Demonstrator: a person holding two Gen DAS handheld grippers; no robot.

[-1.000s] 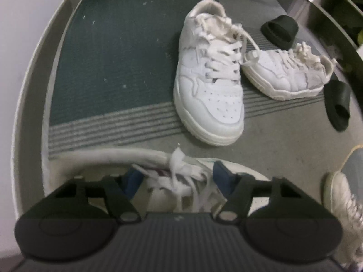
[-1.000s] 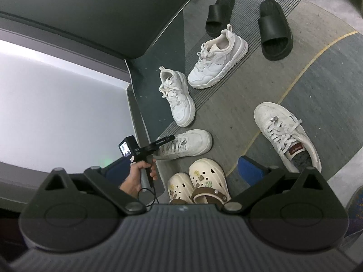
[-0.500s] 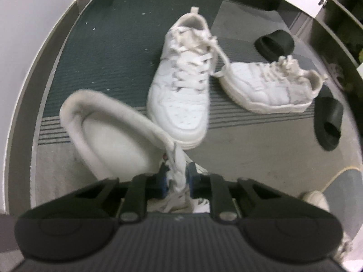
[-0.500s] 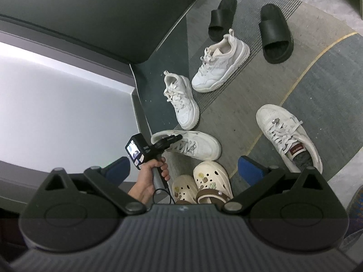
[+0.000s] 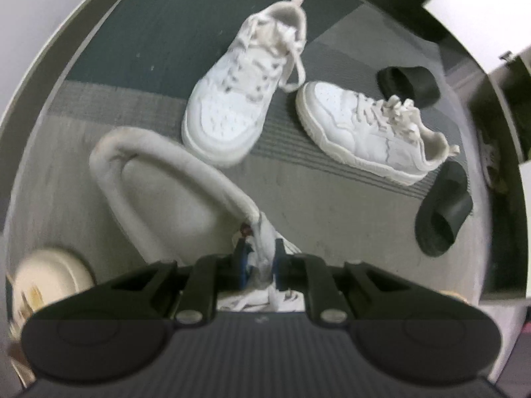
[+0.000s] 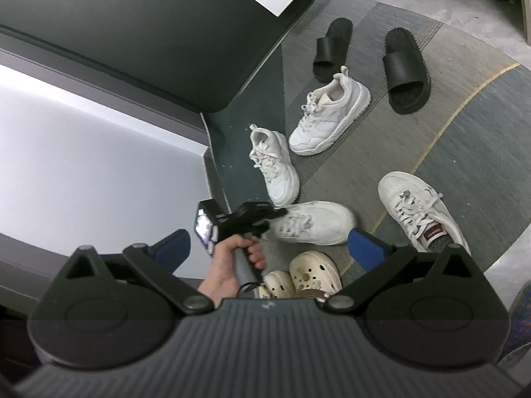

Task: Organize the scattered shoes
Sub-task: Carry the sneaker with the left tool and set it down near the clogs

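Where the left hand-held gripper stood spread around the laces a second ago, its blue pads are now pressed together on the tongue and laces of the cream sneaker, pinching it. In the right wrist view a hand holds that gripper by its grey handle, fingers pointing into the shoe's opening. The sneaker has turned since the earlier frame: its open collar now faces the left camera and its toe points toward the matching sneaker with the red tongue label, which lies well apart on the carpet. Whether the sole has left the floor I cannot tell.

Right hand-held gripper: spread wide, holding nothing, hovering above the whole scatter; view little changed from a second ago.

The near white trainer lies with its toe near the held sneaker's collar. The far white trainer lies just beside it, toes near each other, a loose lace between them. Two black slides lie beyond the trainers. The cream clogs sit side by side just below the held sneaker, newly visible at the left camera's lower-left edge.
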